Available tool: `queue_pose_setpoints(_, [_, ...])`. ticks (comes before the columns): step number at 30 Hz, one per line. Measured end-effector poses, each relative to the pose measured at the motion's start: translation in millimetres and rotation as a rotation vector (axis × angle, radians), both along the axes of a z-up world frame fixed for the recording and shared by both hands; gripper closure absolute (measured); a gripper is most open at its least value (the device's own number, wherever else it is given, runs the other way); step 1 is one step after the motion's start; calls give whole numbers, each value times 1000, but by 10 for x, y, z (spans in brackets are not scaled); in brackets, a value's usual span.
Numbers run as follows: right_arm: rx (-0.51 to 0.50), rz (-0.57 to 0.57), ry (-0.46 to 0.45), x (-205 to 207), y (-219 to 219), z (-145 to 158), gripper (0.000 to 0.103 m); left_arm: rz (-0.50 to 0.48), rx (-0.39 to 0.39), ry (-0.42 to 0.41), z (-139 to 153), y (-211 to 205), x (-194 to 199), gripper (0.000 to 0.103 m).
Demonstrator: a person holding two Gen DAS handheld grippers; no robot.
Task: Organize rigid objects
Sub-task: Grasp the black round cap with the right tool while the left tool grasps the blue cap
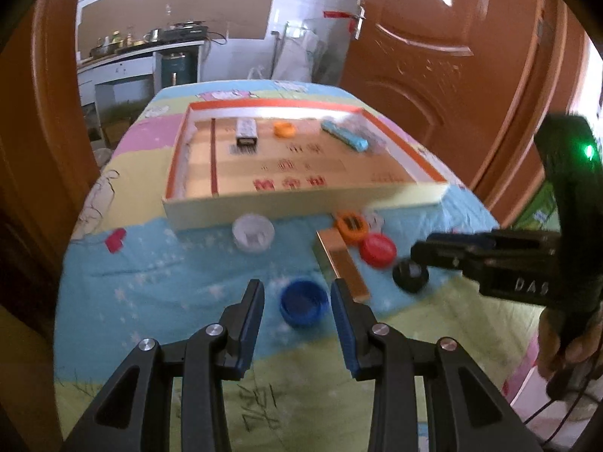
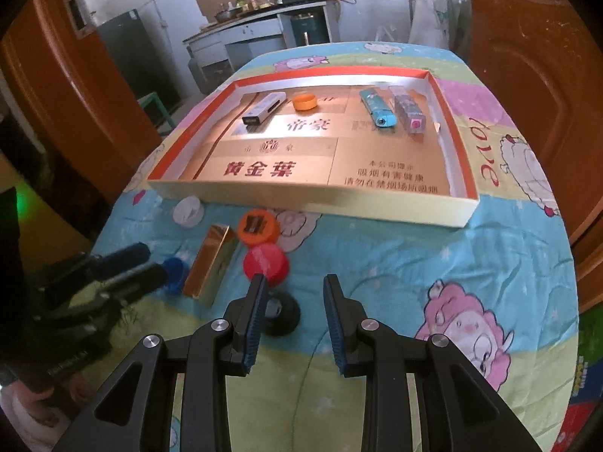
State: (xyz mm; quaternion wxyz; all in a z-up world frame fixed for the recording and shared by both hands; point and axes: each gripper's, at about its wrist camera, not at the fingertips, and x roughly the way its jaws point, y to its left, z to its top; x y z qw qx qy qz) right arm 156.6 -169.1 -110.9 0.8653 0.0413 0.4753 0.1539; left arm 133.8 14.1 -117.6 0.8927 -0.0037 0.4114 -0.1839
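Observation:
A blue bottle cap (image 1: 303,303) lies open side up on the patterned cloth, just past and between the fingertips of my left gripper (image 1: 297,286). Its jaws stand open and do not touch the cap. My right gripper (image 2: 294,280) is open with nothing between its pads. A black cap (image 2: 282,316) sits at its left finger, partly hidden by it. A red cap (image 2: 265,263), an orange round piece (image 2: 258,228), a gold box (image 2: 213,263) and a white cap (image 2: 188,209) lie before the shallow cardboard tray (image 2: 301,199).
The tray holds a white and black stick (image 2: 264,107), an orange cap (image 2: 305,101), a blue lighter (image 2: 377,109) and a clear lighter (image 2: 409,113). A small red piece (image 1: 115,240) lies far left. Brown doors flank the table, and a hand (image 1: 565,346) holds the right gripper.

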Motion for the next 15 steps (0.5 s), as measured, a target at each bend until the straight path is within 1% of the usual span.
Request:
queue_pose_setpoints(2, [0, -1, -6, -46, 1, -8, 72, -7, 28, -4, -48, -42, -38, 66])
queue_pose_setpoints(6, [2, -9, -10, -90, -24, -10, 72, -19, 38, -5, -102, -81, -79, 66])
queue_pose_setpoints(15, [2, -10, 0, -112, -32, -62, 72, -1, 79, -4, -157, -100, -12, 66])
